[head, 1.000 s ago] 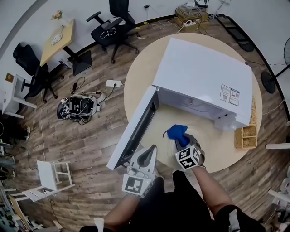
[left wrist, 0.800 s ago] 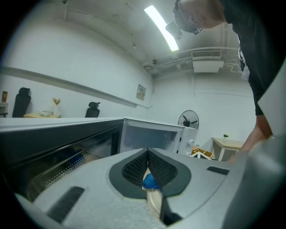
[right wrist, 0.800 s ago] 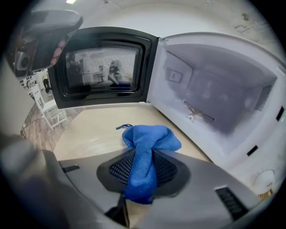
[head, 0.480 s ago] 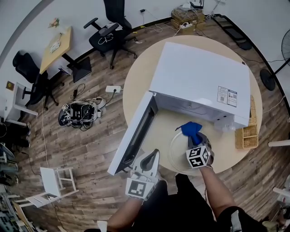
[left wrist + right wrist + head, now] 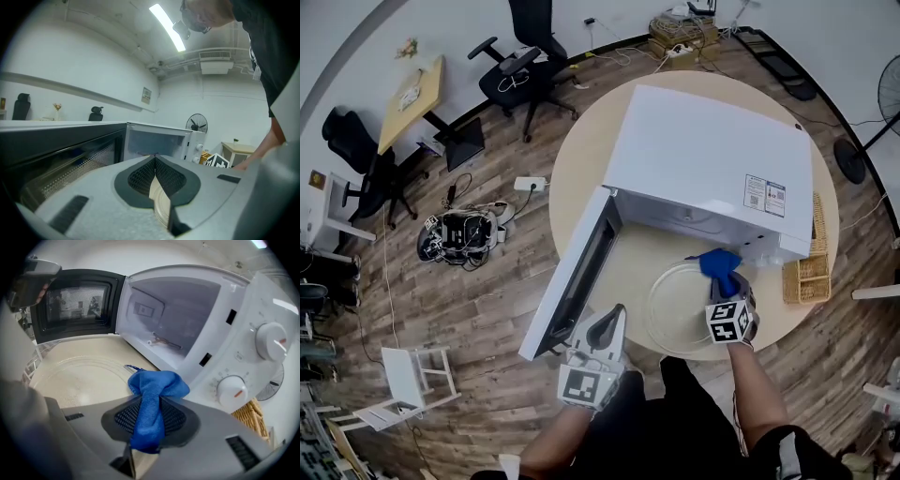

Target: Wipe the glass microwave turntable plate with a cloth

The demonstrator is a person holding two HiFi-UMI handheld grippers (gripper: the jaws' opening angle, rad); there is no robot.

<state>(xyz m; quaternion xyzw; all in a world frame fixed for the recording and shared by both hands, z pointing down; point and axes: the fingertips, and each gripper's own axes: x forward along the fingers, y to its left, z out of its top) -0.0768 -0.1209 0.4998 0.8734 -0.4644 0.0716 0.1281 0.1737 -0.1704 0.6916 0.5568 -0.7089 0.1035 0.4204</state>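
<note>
The glass turntable plate [image 5: 682,307] [image 5: 75,376] lies flat on the round table in front of the open microwave. My right gripper [image 5: 725,281] [image 5: 149,420] is shut on a blue cloth [image 5: 719,264] [image 5: 154,397], which hangs bunched over the plate's right edge, close to the microwave's control panel. My left gripper [image 5: 607,323] [image 5: 154,180] is shut with nothing in it, held low at the plate's near left, beside the open door; a sliver of the glass turntable plate [image 5: 161,206] shows below its jaws.
The white microwave [image 5: 712,169] stands on the round wooden table [image 5: 581,159], its door [image 5: 572,277] swung open to the left and its cavity [image 5: 173,319] empty. A wicker basket [image 5: 806,272] sits at the table's right edge. Office chairs and cables lie on the floor beyond.
My right gripper has carried the blue cloth rightward across the plate, from its left-middle to its right edge. The left gripper has stayed in place.
</note>
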